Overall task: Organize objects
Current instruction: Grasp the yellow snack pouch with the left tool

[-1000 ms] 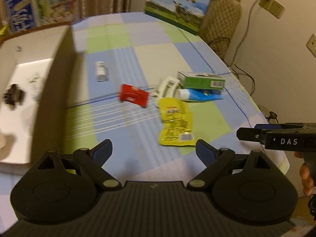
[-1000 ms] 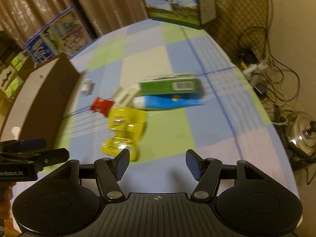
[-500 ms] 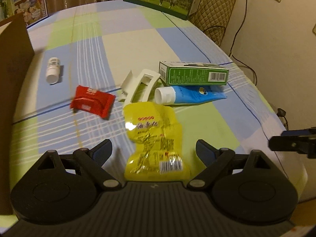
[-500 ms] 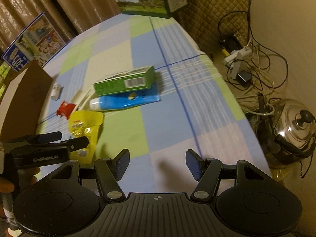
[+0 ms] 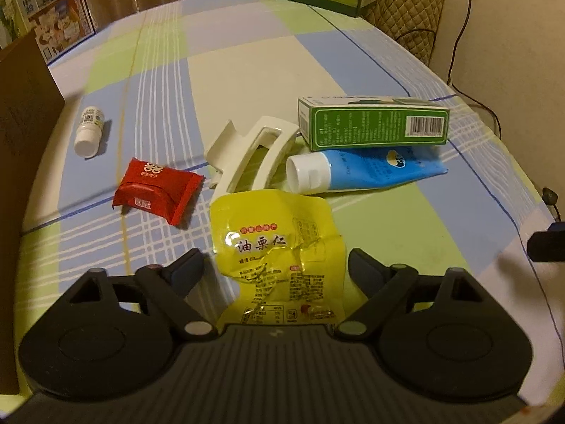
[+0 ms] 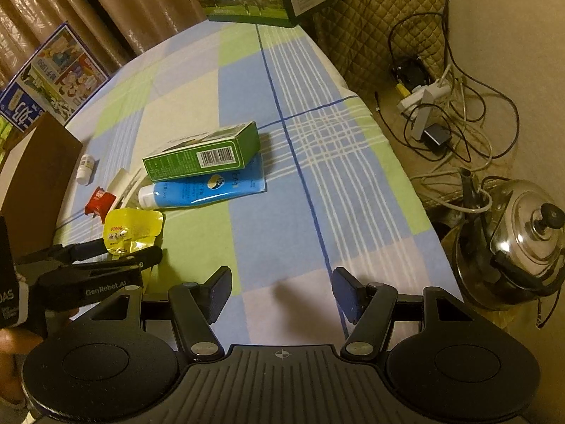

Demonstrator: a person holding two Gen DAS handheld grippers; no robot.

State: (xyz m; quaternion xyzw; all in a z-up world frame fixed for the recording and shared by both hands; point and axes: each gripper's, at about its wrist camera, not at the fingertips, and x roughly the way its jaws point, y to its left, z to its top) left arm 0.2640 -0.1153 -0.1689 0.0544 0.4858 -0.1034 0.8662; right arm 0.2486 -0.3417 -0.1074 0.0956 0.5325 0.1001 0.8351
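The left gripper (image 5: 277, 270) hangs with jaws wide open around the yellow pouch (image 5: 279, 247) on the table (image 5: 247, 56) (no contact visible). The right gripper (image 6: 280, 296), jaws also open and empty, hovers over bare cloth, well apart from the green box (image 6: 204, 153).

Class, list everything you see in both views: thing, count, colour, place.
Crinkled plastic snack pouch: 1, yellow, between left jaws.
Foil candy packet: 1, red, left of pouch.
Small plastic bottle: 1, white, near cardboard box.
Plastic hair claw clip: 1, cream, centre.
Squeeze tube: 1, blue, before green carton.
Steel kettle: 1, silver, floor.
Checked tablecloth: 1, blue-green.
Left gripper: open.
Right gripper: open.
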